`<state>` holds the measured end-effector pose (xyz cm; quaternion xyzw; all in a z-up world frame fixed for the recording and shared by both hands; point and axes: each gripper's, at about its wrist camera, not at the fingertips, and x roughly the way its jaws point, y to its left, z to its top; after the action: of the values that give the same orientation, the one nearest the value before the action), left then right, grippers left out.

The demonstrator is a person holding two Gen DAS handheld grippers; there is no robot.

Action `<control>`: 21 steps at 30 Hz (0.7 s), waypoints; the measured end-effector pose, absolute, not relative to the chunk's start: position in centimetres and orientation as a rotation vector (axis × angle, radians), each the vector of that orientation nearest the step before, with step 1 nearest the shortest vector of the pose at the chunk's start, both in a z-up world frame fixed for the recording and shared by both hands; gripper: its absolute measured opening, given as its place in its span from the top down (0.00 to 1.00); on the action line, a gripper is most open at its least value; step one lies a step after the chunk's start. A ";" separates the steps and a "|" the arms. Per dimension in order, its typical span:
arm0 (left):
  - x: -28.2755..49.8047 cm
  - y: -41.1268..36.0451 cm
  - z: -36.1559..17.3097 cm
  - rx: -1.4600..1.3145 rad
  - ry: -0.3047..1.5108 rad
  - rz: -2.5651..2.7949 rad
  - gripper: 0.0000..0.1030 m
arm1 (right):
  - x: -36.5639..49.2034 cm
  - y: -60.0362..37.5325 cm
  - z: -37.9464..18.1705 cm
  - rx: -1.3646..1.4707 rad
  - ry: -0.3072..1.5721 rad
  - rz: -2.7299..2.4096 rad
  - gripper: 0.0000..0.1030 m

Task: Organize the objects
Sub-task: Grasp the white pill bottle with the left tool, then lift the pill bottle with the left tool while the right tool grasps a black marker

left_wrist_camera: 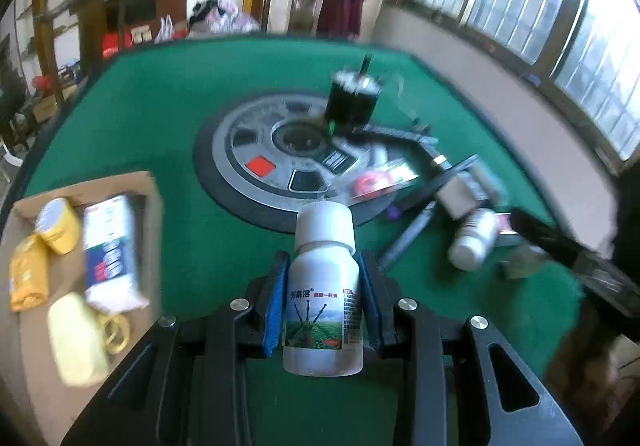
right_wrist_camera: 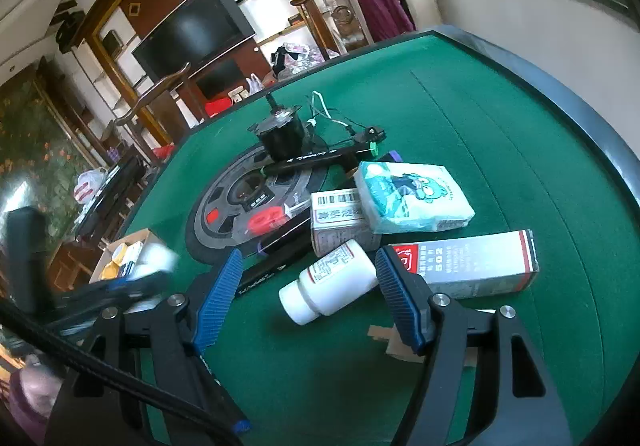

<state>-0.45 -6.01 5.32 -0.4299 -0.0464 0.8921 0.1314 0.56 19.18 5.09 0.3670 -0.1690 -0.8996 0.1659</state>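
Note:
My left gripper [left_wrist_camera: 323, 258] is shut on a white bottle [left_wrist_camera: 324, 286] with a white cap and a green field label. It holds the bottle upright above the green table [left_wrist_camera: 160, 105]. To its left is a cardboard box [left_wrist_camera: 154, 189] holding yellow packets and a white-and-blue carton [left_wrist_camera: 110, 246]. My right gripper [right_wrist_camera: 309, 253] stands open over a white pill bottle [right_wrist_camera: 332, 282] that lies on its side between the fingers. Whether the right pad touches the bottle I cannot tell. The same lying bottle [left_wrist_camera: 472, 238] shows at the right of the left wrist view.
A pile sits past the right gripper: a grey "502" carton [right_wrist_camera: 472, 262], a tissue pack [right_wrist_camera: 412, 193], a small medicine box [right_wrist_camera: 340, 221], a black pen [right_wrist_camera: 316, 159], a red tape roll [right_wrist_camera: 264, 224] and a black motor [right_wrist_camera: 280, 133]. The table has a raised dark rim [right_wrist_camera: 580, 105].

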 end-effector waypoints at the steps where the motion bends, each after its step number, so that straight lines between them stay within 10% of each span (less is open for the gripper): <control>1: 0.7 -6.6 6.1 -1.210 -0.161 2.592 0.72 | 0.7 19.0 5.1 1.043 -0.472 -2.560 0.33; 8: 7.4 -11.6 9.5 -1.058 -0.359 2.626 0.72 | 2.0 16.1 6.5 1.005 -0.392 -2.453 0.33; 21: 11.0 -17.6 7.1 -1.070 -0.571 2.678 0.72 | 3.8 4.1 2.1 1.219 0.375 -2.289 0.34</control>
<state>11.04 -17.62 7.15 -0.3620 -0.1932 0.9063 0.1009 3.77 4.14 2.07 0.4496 0.1383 -0.8440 0.2575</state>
